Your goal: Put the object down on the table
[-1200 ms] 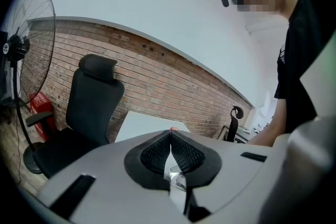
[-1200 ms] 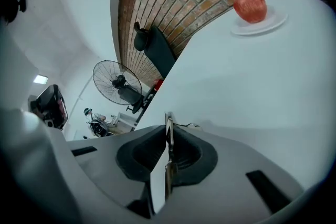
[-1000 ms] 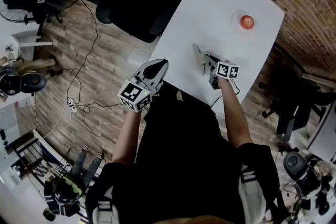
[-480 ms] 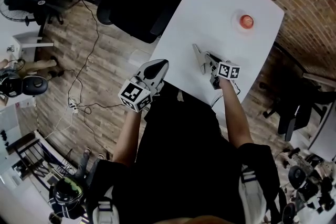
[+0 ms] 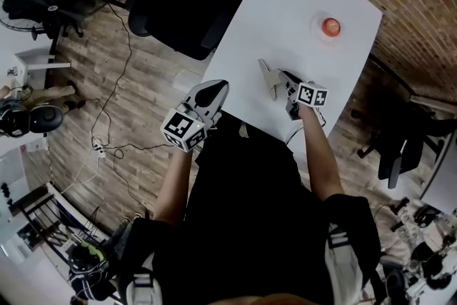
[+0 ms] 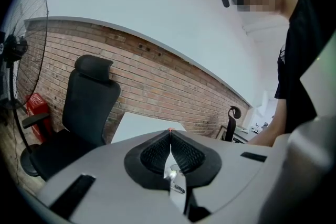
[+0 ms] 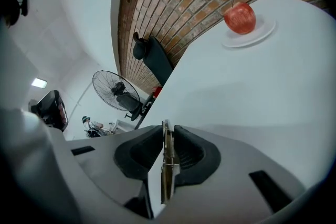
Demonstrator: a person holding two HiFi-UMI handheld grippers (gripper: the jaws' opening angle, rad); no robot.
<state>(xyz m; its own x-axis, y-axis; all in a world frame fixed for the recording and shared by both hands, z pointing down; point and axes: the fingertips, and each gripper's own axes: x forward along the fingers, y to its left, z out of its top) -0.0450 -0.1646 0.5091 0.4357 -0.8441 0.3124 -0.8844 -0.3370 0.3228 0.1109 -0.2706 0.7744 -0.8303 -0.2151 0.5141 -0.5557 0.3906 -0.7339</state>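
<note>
Left gripper [image 5: 216, 89] pinched closed by the counter [image 5: 285, 3] edge. Right gripper [image 5: 267, 73] closed too, over the counter. Red apple [image 5: 330, 26] on plate [image 5: 318, 32], far off.

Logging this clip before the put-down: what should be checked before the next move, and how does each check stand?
1. Grip: the right gripper has its jaws shut on a thin metal strip, seen edge-on. Ok.
2. Position: the right gripper is over the table. Ok.
3. Drop spot: the table ahead is bare; the apple on its plate sits far off. Ok.
4. Left gripper: jaws shut with nothing between them, at the table's edge and apart from the right one. Ok.
5. Height of the strip above the table: cannot tell.
</note>
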